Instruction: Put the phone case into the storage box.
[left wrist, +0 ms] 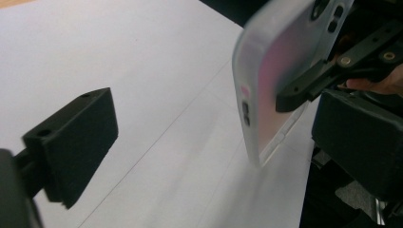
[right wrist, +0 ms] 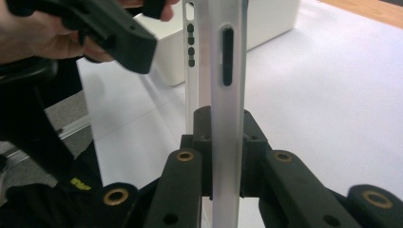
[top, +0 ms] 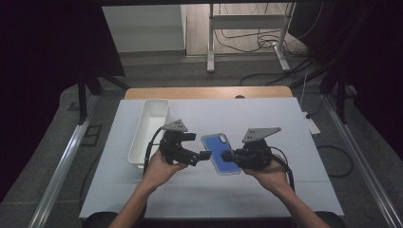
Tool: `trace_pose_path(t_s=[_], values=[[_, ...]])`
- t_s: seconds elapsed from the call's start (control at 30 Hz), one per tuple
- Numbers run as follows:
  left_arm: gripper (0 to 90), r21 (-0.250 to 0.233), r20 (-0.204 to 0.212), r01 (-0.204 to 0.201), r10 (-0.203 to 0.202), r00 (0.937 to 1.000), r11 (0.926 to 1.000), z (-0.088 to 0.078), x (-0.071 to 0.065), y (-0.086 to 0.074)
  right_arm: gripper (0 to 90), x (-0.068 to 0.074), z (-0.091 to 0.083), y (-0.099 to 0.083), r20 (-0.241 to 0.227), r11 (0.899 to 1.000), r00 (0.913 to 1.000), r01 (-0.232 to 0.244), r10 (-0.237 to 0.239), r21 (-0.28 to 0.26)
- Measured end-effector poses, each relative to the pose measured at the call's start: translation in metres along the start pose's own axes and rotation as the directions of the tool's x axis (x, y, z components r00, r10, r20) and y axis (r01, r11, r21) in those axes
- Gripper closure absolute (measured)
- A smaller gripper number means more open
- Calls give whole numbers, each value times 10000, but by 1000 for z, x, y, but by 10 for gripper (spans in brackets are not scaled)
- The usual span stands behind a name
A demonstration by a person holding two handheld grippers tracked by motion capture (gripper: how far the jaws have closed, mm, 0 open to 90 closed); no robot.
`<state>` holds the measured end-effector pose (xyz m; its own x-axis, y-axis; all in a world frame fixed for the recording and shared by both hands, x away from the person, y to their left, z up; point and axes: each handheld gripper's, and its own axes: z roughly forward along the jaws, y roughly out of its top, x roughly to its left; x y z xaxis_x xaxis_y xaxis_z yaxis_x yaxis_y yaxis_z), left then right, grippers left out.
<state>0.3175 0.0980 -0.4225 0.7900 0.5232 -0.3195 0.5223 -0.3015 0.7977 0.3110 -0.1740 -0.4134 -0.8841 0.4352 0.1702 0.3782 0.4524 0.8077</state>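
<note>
Handoff looks done: R gripper [top: 227, 157] clamped on phone case [top: 220, 153] mid-table, L gripper [top: 205, 155] jaws apart & off it; white bin [top: 151, 124] at left possibly next.

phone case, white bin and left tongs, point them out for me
phone case [top: 219, 153], high view, on its blue middle
white bin [top: 153, 110], high view, on its inner wall at the far end
left tongs [top: 202, 152], high view, midway between the open fingertips
</note>
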Motion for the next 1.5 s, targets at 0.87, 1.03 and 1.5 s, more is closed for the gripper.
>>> trace_pose_path(t_s=[0.87, 1.03, 1.5], values=[[615, 179, 127, 644, -646, 9978, 9978, 8, -4, -2, 851, 6, 2, 0, 749, 9998, 9972, 62, -46, -209], [790, 344, 282, 719, -728, 9969, 9968, 9, -5, -2, 851, 7, 4, -1, 889, 9998, 9960, 123, -111, -128], [880, -66, -115, 1153, -1154, 9933, 9933, 5, -9, 0, 797, 10, 12, -4, 823, 9993, 9959, 366, -374, 109]])
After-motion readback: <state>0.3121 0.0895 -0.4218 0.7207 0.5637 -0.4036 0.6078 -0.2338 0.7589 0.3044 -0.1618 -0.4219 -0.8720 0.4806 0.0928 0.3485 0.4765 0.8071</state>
